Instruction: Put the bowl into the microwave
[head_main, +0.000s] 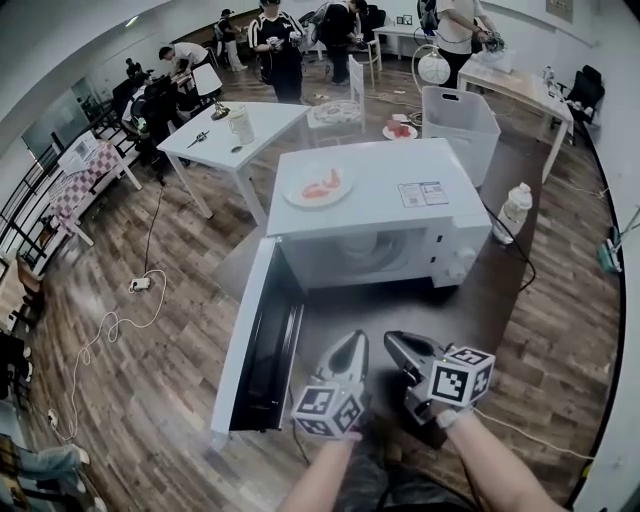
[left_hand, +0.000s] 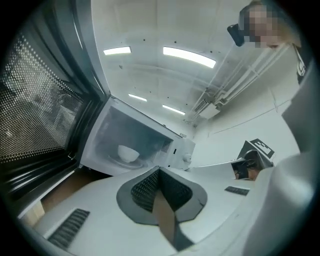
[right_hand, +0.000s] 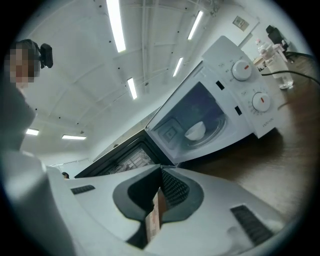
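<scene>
Centrally, white microwave (head_main: 370, 175) on a brown table (head_main: 470, 310), door (head_main: 262, 350) swung fully open toward the left of the head view. Inside the cavity, small white bowl (left_hand: 128, 152) upright on the round glass turntable (left_hand: 142, 162), roughly at its middle; likewise visible through the open front in the right gripper view. On the right of the oven's face, two round control knobs (right_hand: 241, 70), one above the other. On the oven's top, pale plate (head_main: 300, 198) bearing reddish-pink food (head_main: 322, 186); further right on the same surface, a printed label (head_main: 423, 194).

In the foreground, left gripper (head_main: 352, 343) and right gripper (head_main: 393, 343) side by side in front of the open cavity, both outside it, tips toward the oven, well apart from the bowl. Left jaws pressed together, pad against pad, nothing between them. Right jaws likewise closed and empty. Marker cubes (head_main: 328, 410) at the rear of each tool, a forearm (head_main: 500, 470) behind each.

To the right of the oven, clear plastic bottle (head_main: 514, 210) standing on the table, black cable (head_main: 510, 245) running past it. Behind the oven, white plastic bin (head_main: 460, 120). Further back, white tables (head_main: 235, 135) with small objects, and several persons (head_main: 275, 45) standing or bent over work. On the wooden floor (head_main: 150, 380) at left, white cord (head_main: 100, 335) leading to a power strip (head_main: 140, 284).
</scene>
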